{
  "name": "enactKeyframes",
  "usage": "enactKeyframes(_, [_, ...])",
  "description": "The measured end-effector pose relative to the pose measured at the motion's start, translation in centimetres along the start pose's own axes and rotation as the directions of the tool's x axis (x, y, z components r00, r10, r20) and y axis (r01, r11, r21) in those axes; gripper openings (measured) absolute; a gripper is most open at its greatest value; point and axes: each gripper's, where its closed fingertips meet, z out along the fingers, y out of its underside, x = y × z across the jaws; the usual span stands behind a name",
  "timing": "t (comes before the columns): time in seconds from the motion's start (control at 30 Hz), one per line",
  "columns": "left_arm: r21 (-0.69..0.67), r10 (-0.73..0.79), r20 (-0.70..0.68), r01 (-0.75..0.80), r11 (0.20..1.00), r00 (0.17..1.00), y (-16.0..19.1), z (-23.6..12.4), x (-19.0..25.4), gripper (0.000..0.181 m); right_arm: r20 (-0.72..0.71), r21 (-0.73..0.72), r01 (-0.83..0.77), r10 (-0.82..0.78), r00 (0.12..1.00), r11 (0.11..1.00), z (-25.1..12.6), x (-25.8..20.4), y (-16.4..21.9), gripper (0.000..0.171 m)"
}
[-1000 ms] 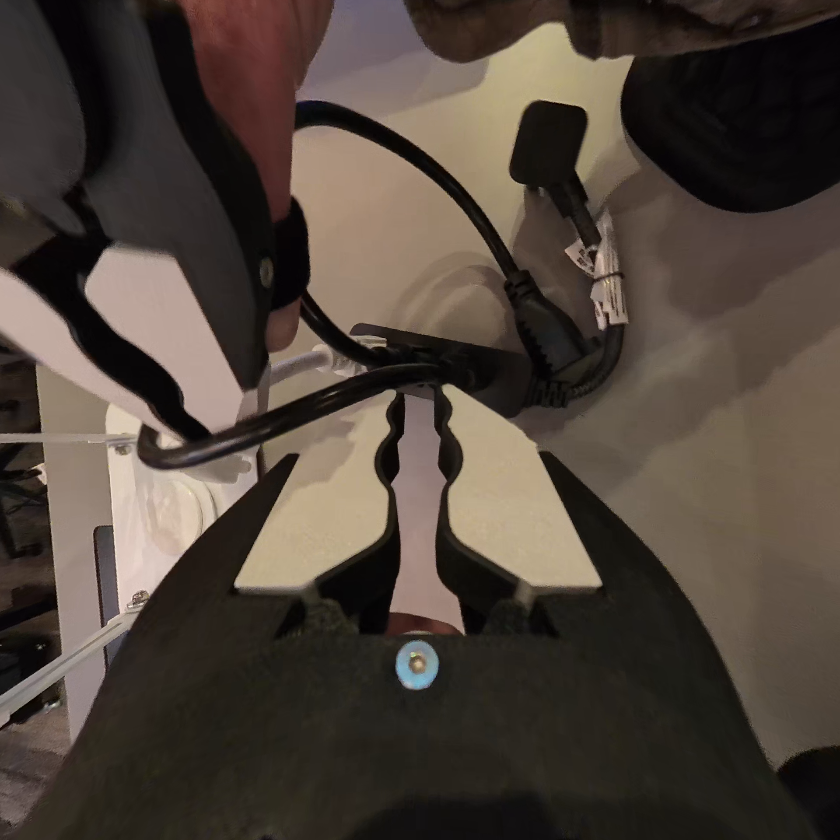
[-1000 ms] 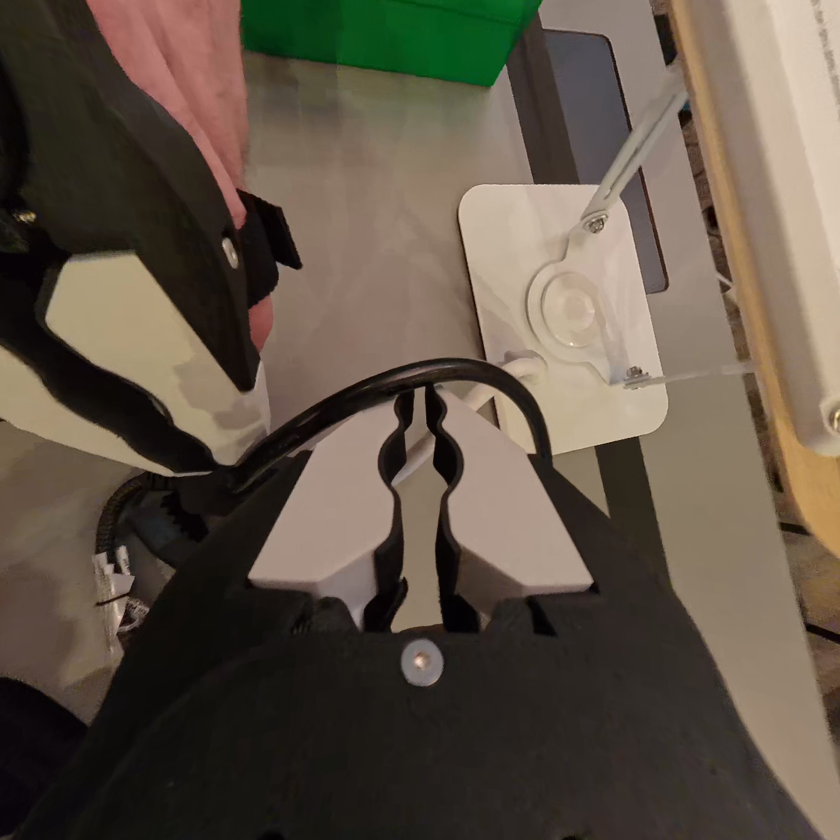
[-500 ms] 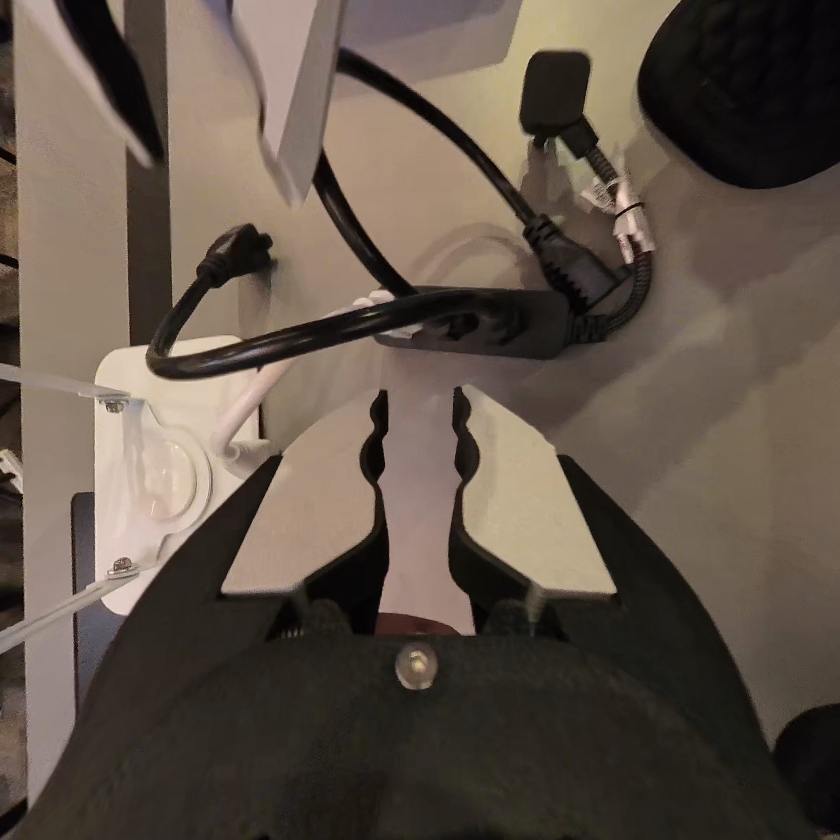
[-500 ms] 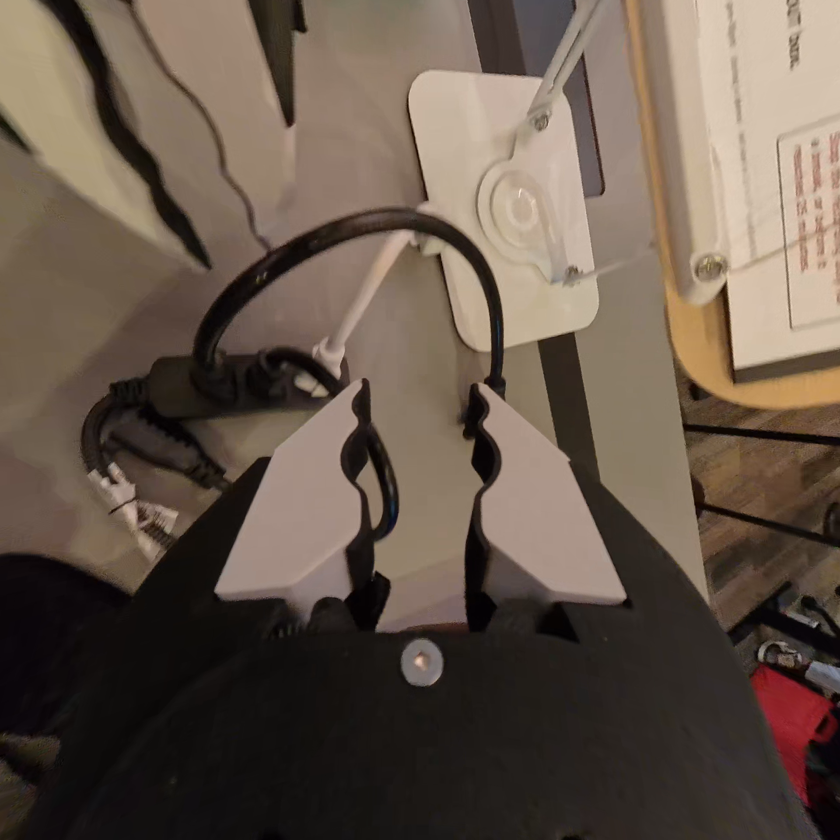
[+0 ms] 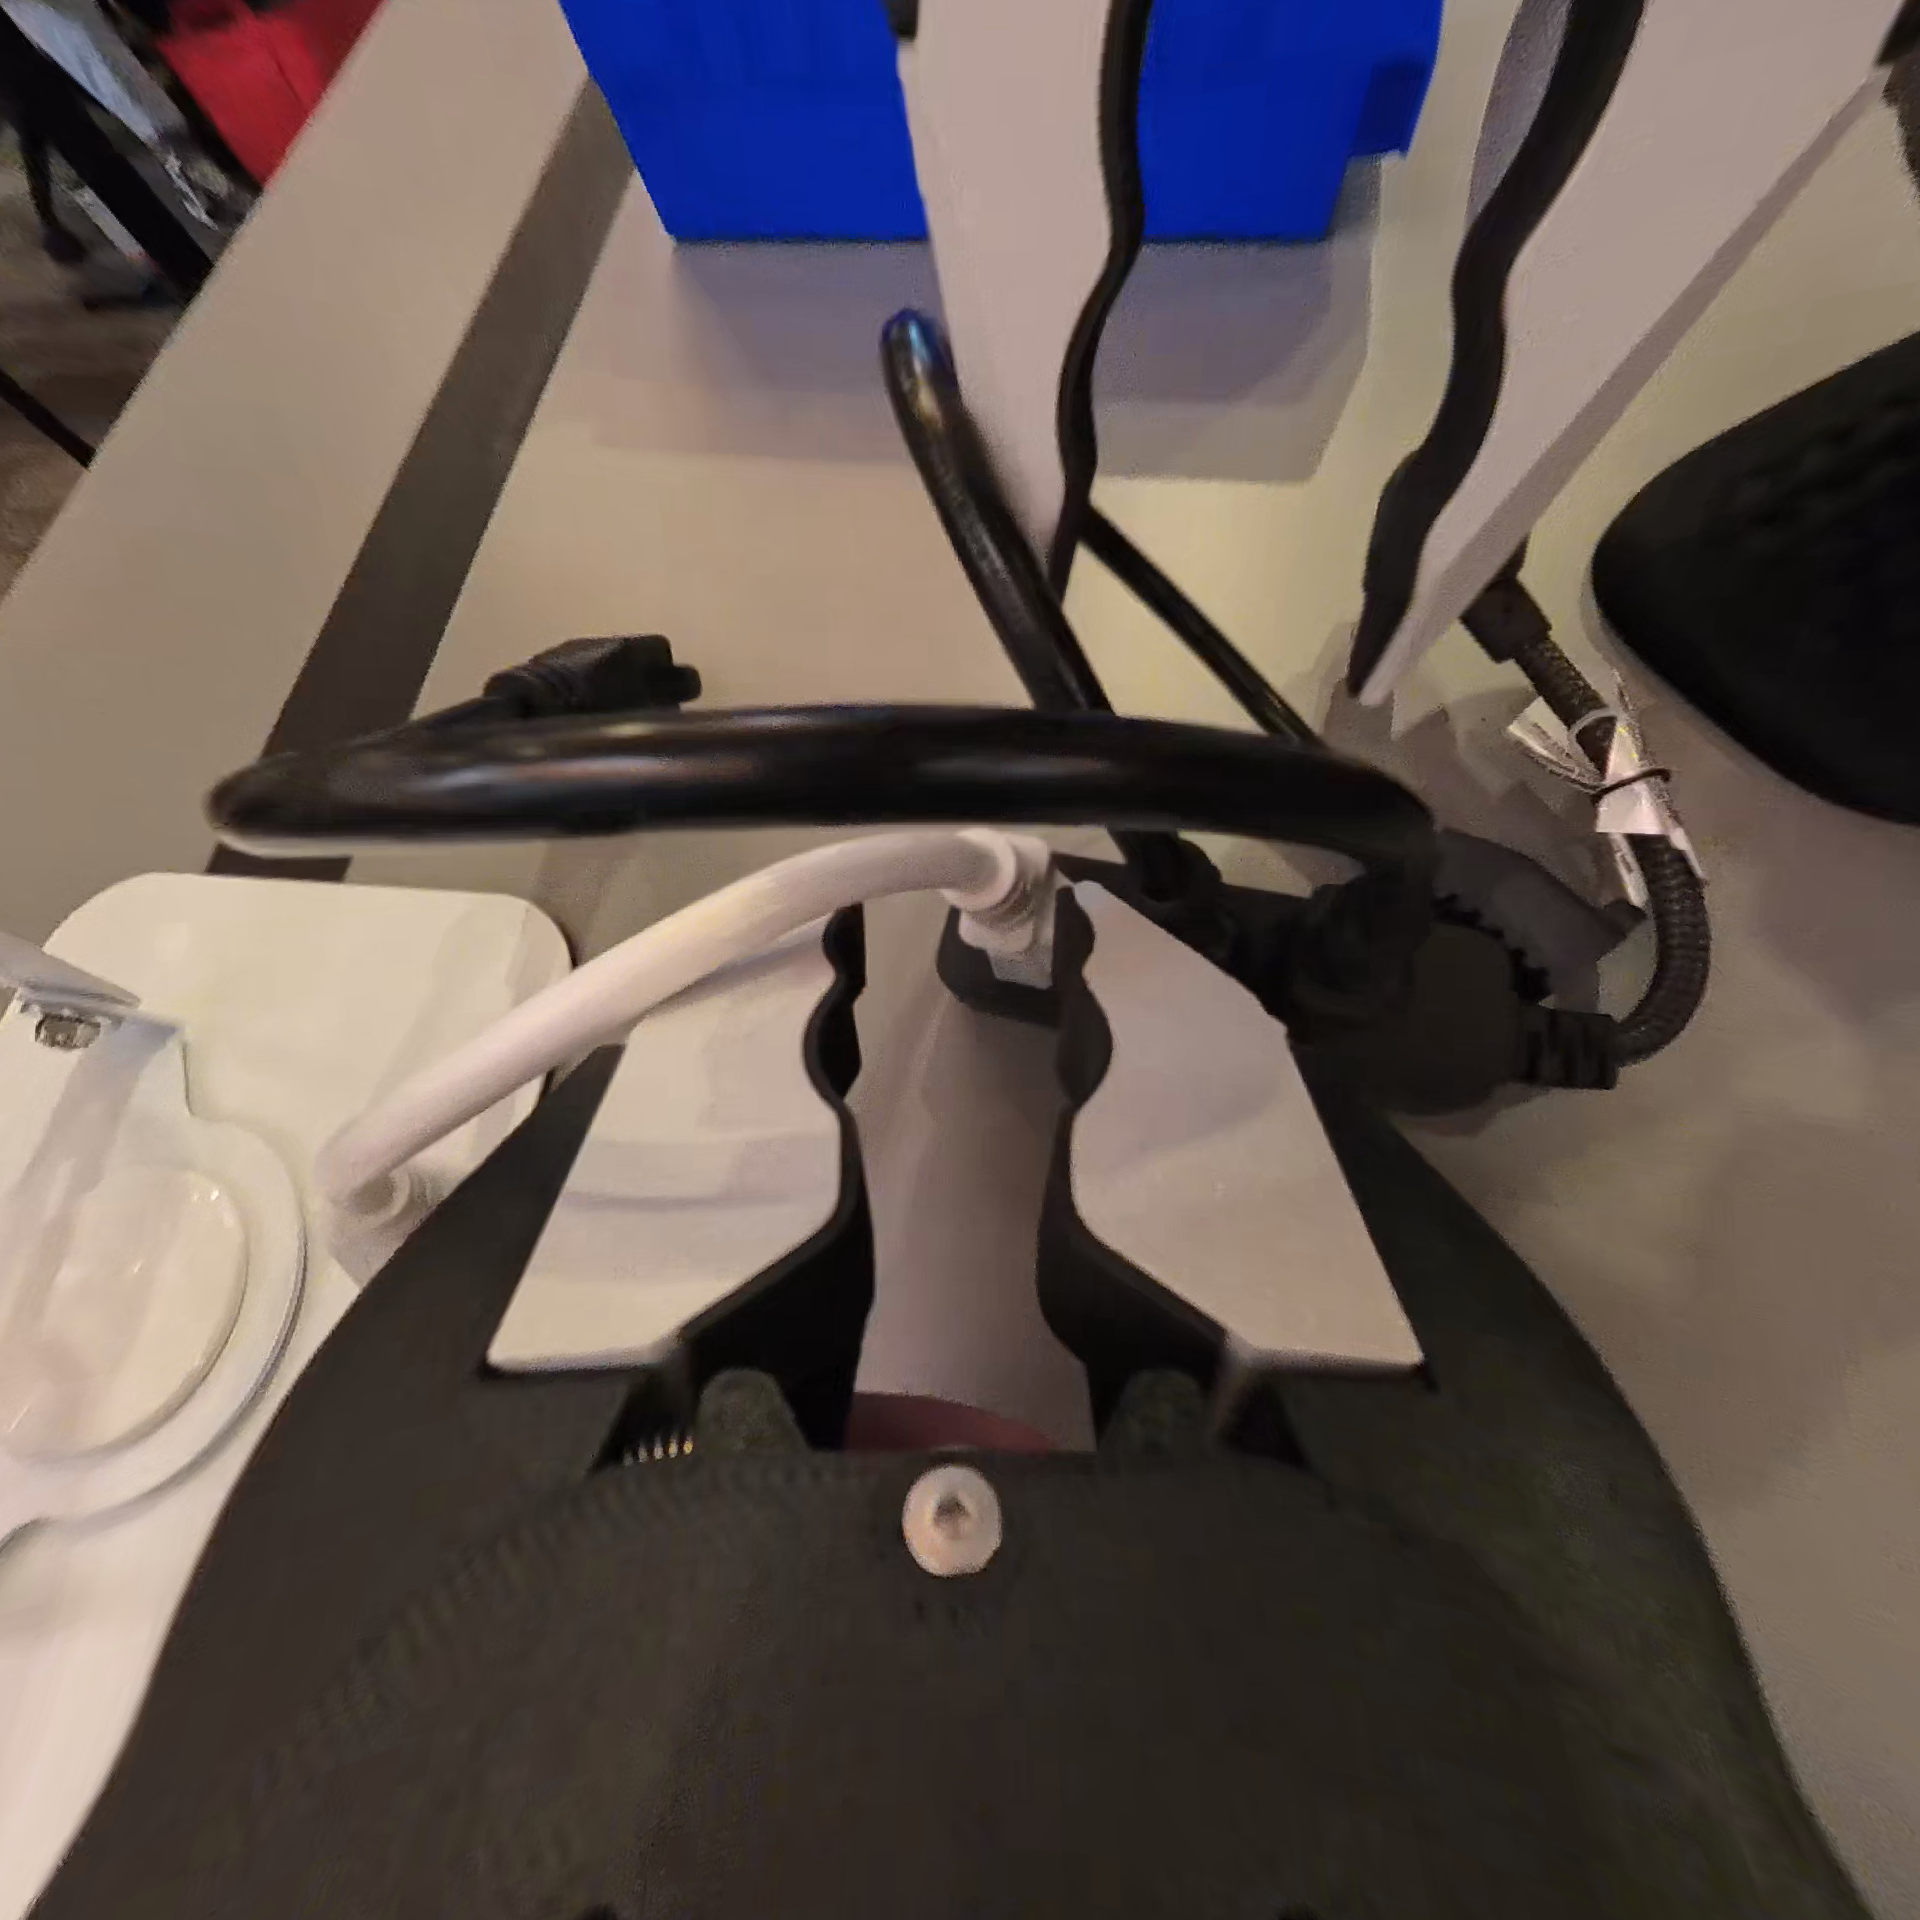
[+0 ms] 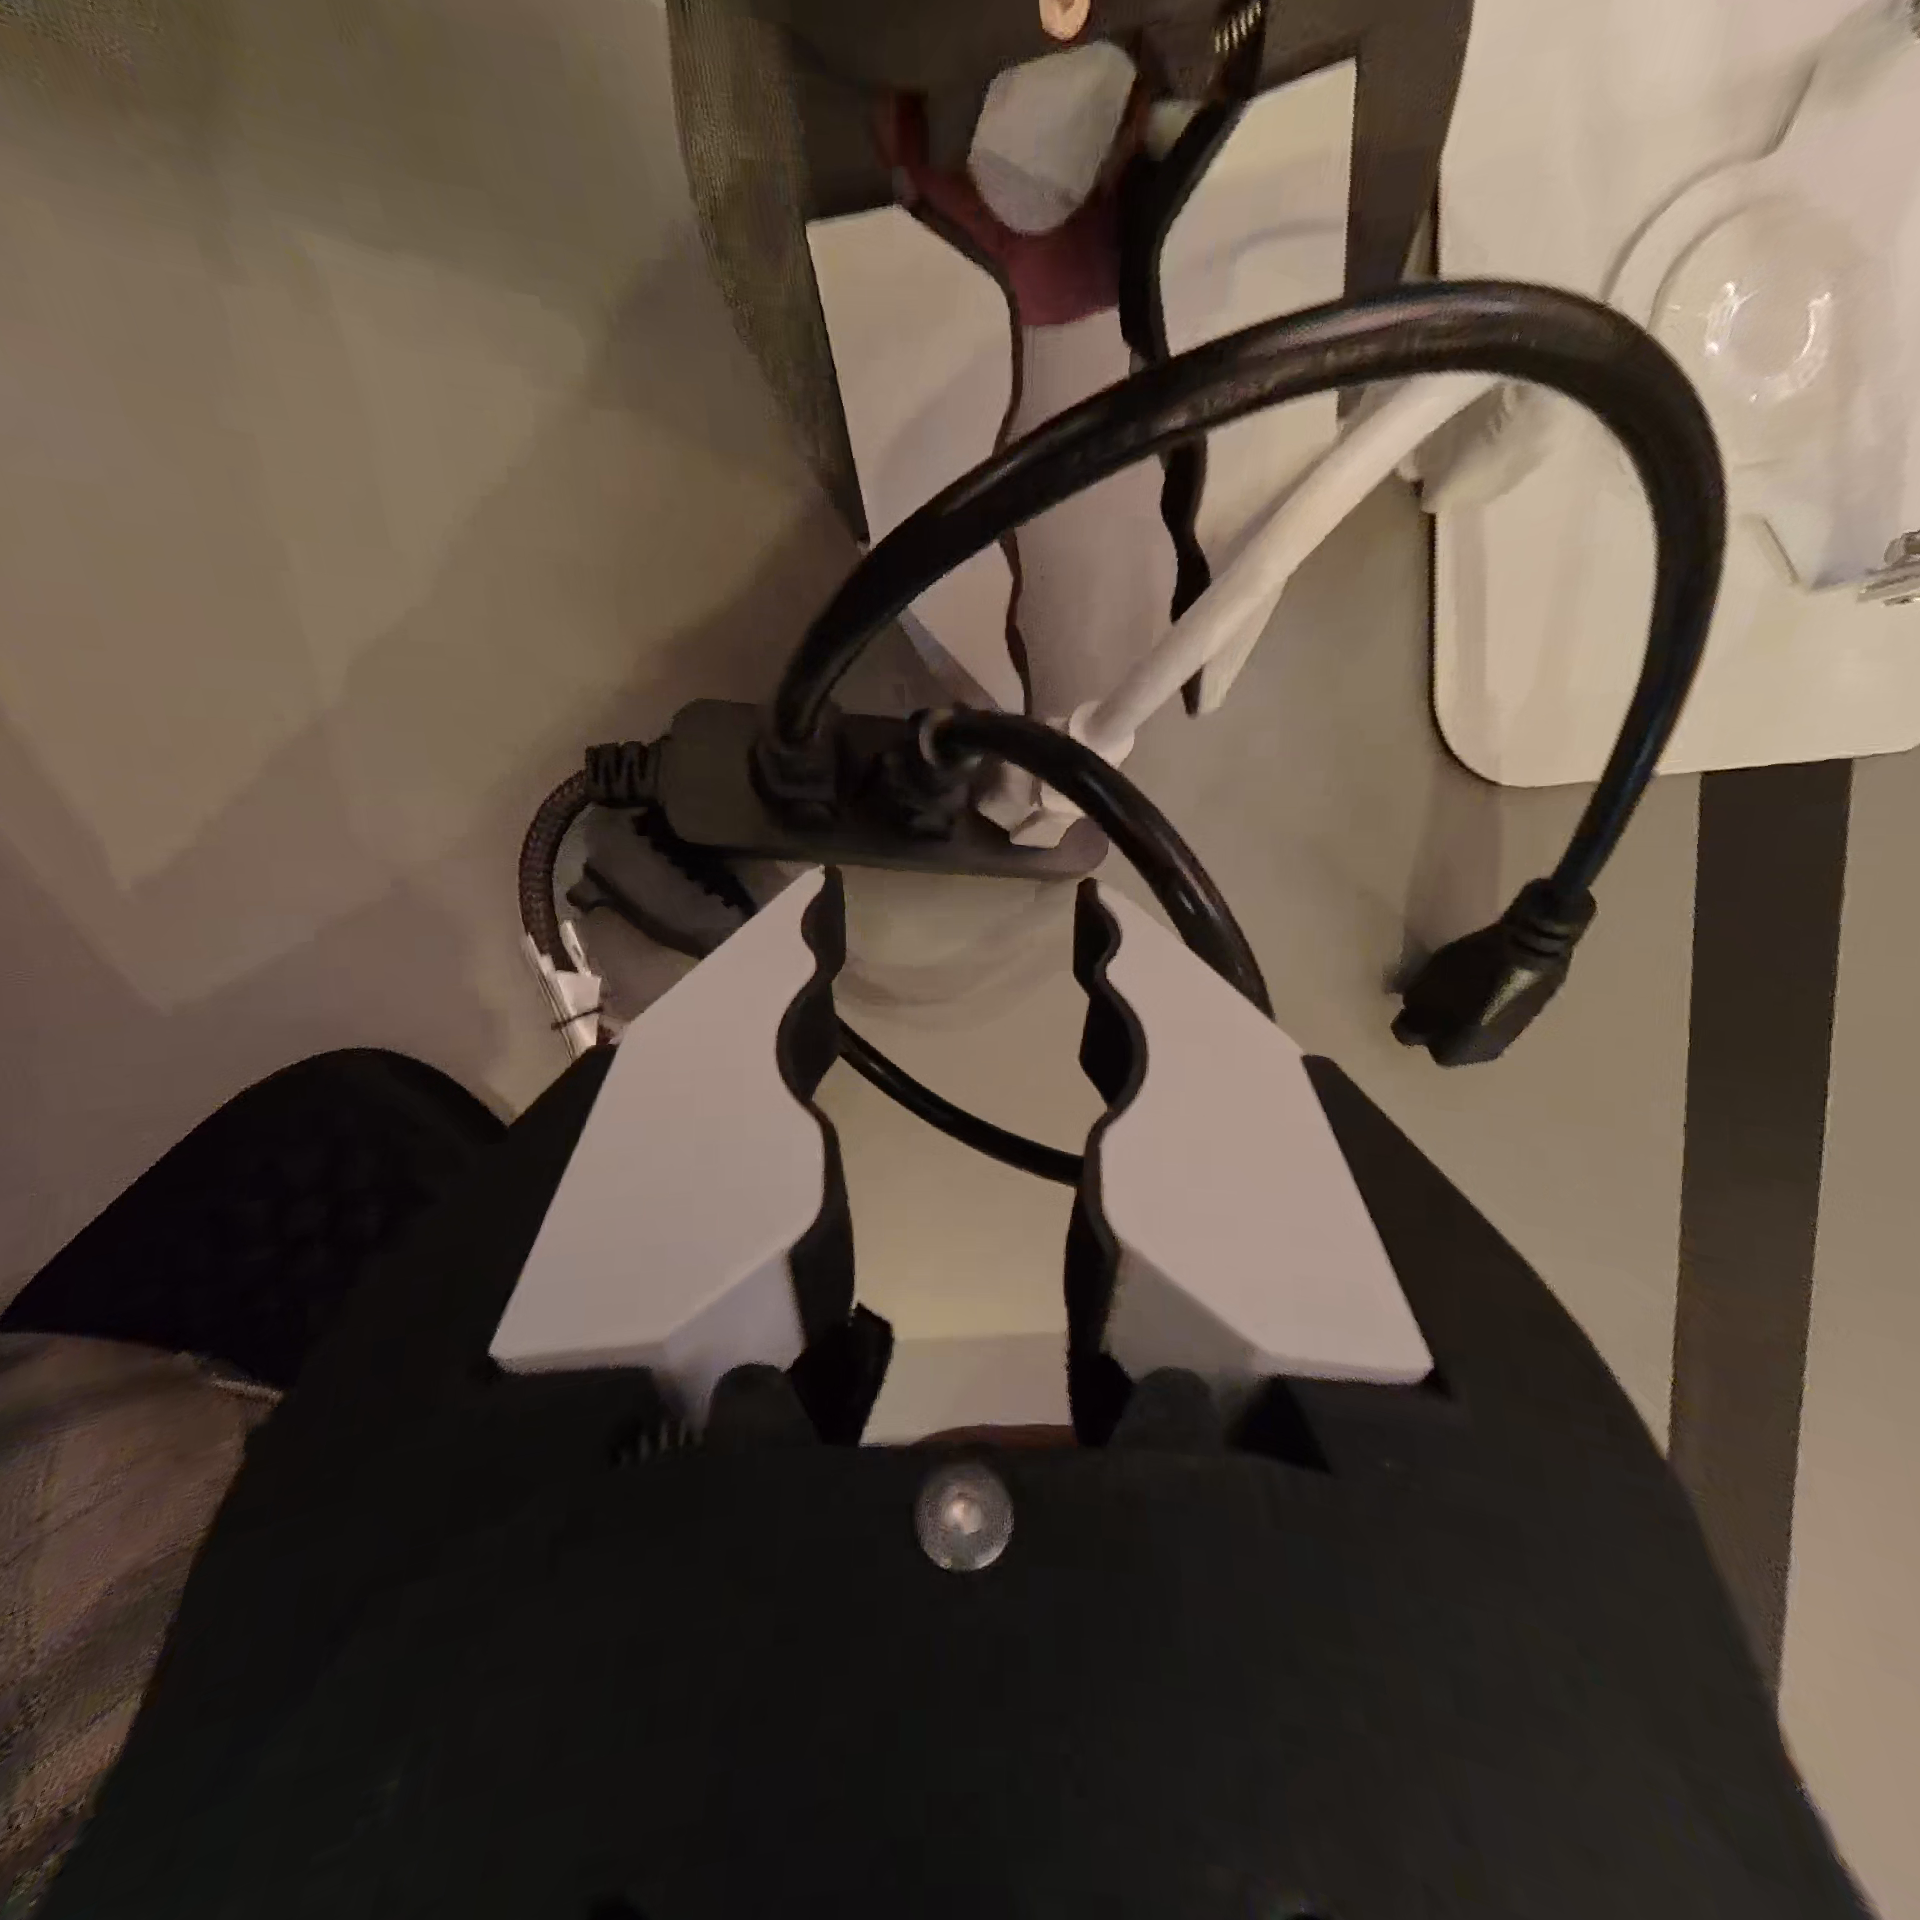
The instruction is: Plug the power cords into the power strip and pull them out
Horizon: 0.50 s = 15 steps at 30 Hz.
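The black power strip [image 6: 883,821] lies on the pale table, seen end-on in the left wrist view [image 5: 1475,1029]. Two black plugs and a white plug [image 5: 1013,914] sit in it. One black cord [image 6: 1455,322] arcs over to a free connector [image 6: 1496,977] lying on the table, and shows in the left wrist view too [image 5: 810,758]. My left gripper [image 5: 956,930] is open and empty, its tips just short of the white plug. My right gripper [image 6: 956,909] is open and empty at the strip's near edge, with a second black cord [image 6: 935,1101] loose beneath its fingers.
A white base plate [image 5: 260,987] with a white cord [image 5: 623,987] lies left of the strip. A blue box [image 5: 790,114] stands behind. A black mesh object [image 5: 1787,623] is at the right. The strip's braided cord with tags [image 6: 540,862] curls beside it.
Both grippers have opened. The right one let go of the black cord it pinched a second ago, and its connector now lies on the table. Both grippers swung to face each other across the strip.
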Motion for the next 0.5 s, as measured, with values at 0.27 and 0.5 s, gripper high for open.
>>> enactKeyframes(0.27, [0.22,-0.098,-0.069,0.111,0.969,0.993,-1.5,0.8,-0.1,0.022,0.041,0.083,0.042,-0.046,0.998,0.996,1.0,0.4,-0.9,0.041])
enactKeyframes(0.5, [0.285,-0.146,-0.092,0.167,0.944,0.985,-1.9,0.9,-0.5,0.013,0.061,0.125,0.055,-0.063,0.996,0.991,1.1,0.4,-1.2,0.035])
